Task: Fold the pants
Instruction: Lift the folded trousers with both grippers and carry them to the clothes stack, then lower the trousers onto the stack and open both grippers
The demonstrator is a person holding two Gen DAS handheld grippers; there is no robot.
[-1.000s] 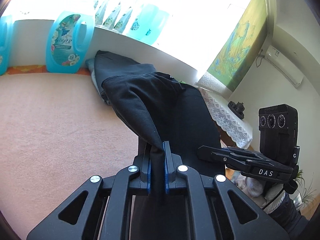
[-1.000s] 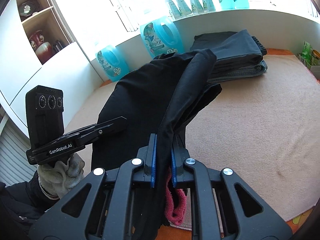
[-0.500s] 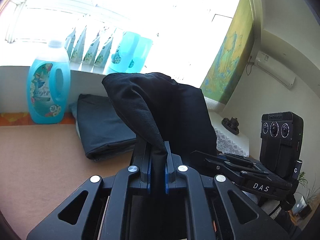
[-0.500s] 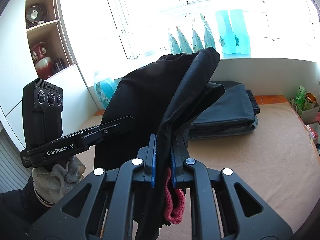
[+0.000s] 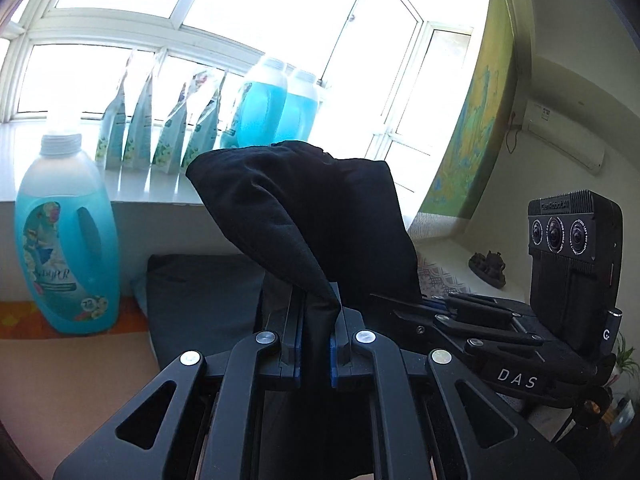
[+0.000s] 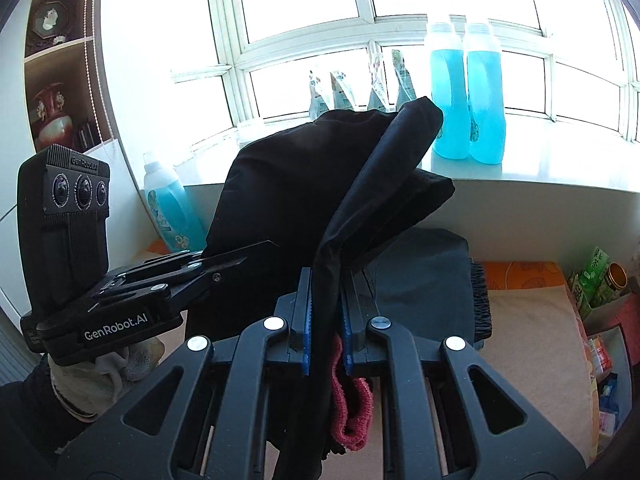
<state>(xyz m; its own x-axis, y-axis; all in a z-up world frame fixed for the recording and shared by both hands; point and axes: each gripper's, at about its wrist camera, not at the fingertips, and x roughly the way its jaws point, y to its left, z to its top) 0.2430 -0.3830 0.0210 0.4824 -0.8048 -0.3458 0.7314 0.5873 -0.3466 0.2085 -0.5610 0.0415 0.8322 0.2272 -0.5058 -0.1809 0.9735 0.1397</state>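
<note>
Black pants (image 5: 312,216) hang bunched between both grippers, lifted high in front of the window. My left gripper (image 5: 314,320) is shut on one edge of the pants. My right gripper (image 6: 326,300) is shut on another edge of the pants (image 6: 304,184); a red-pink cloth piece (image 6: 352,412) hangs just below its jaws. The right gripper also shows in the left wrist view (image 5: 408,302), and the left gripper shows in the right wrist view (image 6: 244,256), both close together and touching the fabric.
A stack of folded dark garments (image 6: 432,280) lies on the beige surface (image 6: 528,344) by the wall, also in the left wrist view (image 5: 200,300). Blue detergent bottles (image 5: 66,248) and pouches (image 5: 160,128) stand along the windowsill. Boxes and a jar (image 6: 600,280) sit at right.
Both grippers have risen and tilted upward with the pants held; the view went from the beige surface to the window. The two grippers stayed close together.
</note>
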